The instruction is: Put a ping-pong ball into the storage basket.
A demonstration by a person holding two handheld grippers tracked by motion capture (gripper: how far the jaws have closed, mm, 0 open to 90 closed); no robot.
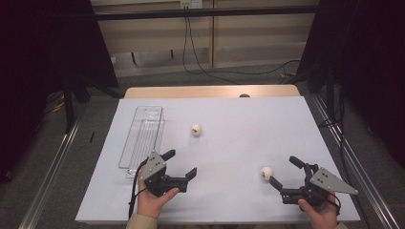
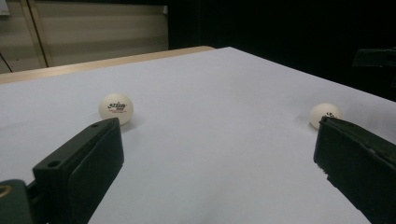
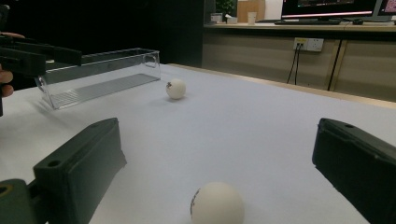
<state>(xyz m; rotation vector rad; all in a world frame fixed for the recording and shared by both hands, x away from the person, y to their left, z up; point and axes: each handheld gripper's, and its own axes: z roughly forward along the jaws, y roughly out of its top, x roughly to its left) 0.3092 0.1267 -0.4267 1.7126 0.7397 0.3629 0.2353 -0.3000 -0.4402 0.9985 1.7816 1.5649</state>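
- The right gripper [image 1: 283, 171] sits low near the table's near right corner, jaws spread wide and holding nothing. The near ball [image 1: 266, 172] lies on the white sheet [image 1: 248, 124] just beside its left jaw tip; in the right gripper view that ball [image 3: 217, 204] sits between the jaws, close in, touching neither.
- The left gripper [image 1: 180, 163] is held at the near left, jaws likewise spread and empty, with bare sheet between them.
- A wide stretch of open sheet separates the two grippers, and the near edge runs just behind both hands.
- The clear tray [image 1: 142, 138] lies lengthwise along the left edge, its near end just beside the left gripper, walling off that side.
- The far ball [image 1: 196, 129] rests alone mid-table, near the tray's right wall but apart from it, with open sheet all round.
- Beyond it the sheet stays bare up to the wooden table edge [image 1: 210, 91] at the far side.
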